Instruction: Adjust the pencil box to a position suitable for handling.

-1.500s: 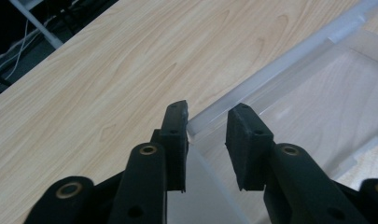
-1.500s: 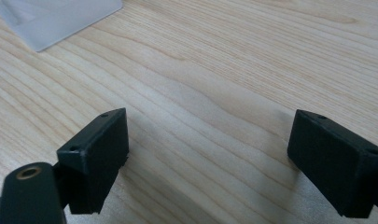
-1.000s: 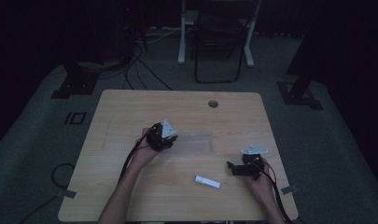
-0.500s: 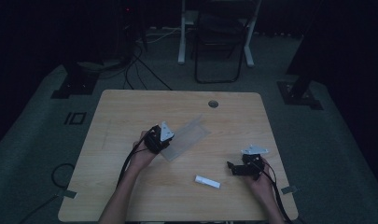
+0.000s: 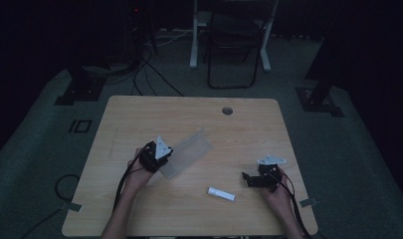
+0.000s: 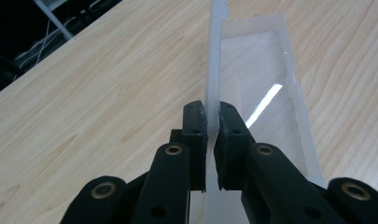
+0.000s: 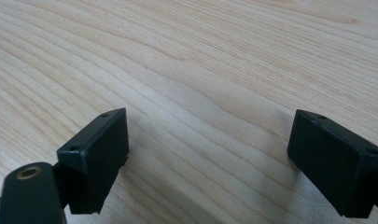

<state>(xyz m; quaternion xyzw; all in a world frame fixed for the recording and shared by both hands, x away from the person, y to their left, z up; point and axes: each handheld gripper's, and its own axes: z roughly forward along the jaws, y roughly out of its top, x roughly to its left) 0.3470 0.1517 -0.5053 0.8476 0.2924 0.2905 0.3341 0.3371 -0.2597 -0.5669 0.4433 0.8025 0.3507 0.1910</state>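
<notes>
A clear plastic bag [image 5: 187,154] with a whitish strip along one edge lies slantwise on the wooden table [image 5: 139,115], its near end lifted. My left gripper [image 5: 164,161] is shut on that end. In the left gripper view the two black pads [image 6: 196,122] pinch the bag's strip edge-on, and the clear panel [image 6: 266,88] stretches away to the right. A small white tube [image 5: 221,193] lies near the front of the table. To its right my right gripper [image 5: 246,179] rests low over the wood, and in the right gripper view [image 7: 210,135] it is open with only bare table between the jaws.
A round cable hole [image 5: 227,110] sits near the table's far edge. Beyond the table stand a dark chair [image 5: 234,50] and stand bases on the carpet. Cables trail on the floor at the left [image 5: 64,184].
The left gripper has closed on the bag's near end and drawn it left and toward the person. The bag has swung from lying level to slanting. The right gripper has stayed put.
</notes>
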